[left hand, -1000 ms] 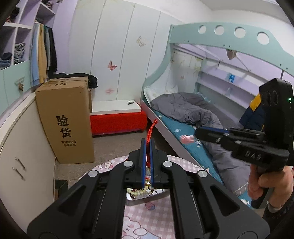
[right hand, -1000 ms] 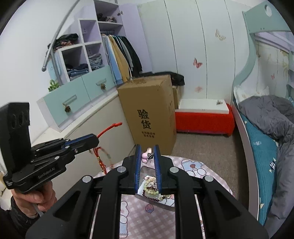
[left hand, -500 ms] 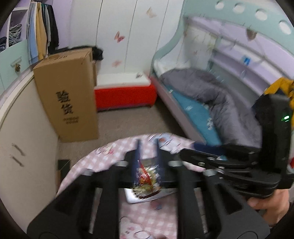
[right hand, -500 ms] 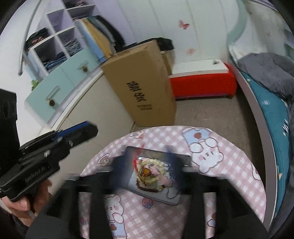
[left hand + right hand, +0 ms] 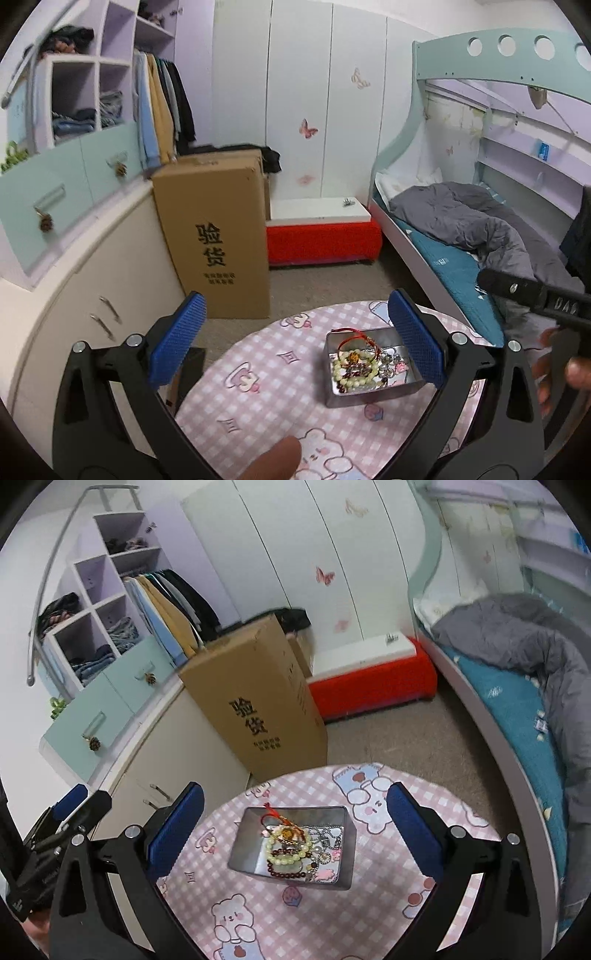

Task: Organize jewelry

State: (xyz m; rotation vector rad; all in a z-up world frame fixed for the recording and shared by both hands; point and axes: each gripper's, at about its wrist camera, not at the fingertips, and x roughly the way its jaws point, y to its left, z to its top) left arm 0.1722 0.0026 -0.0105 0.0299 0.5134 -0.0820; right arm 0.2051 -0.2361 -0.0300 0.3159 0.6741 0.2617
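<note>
a child's bedroom at home: a bunk bed (image 5: pixel 461 236) with a grey quilt on the right, butterfly stickers (image 5: pixel 307 129) on the far wardrobe, hanging clothes (image 5: pixel 162 110) on the left.

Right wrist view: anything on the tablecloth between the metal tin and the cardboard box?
Nothing: only bare pink checked tablecloth, then floor, between metal tin and cardboard box.

Soft, even indoor light; sharp centre, fisheye bending and dark corners.
</note>
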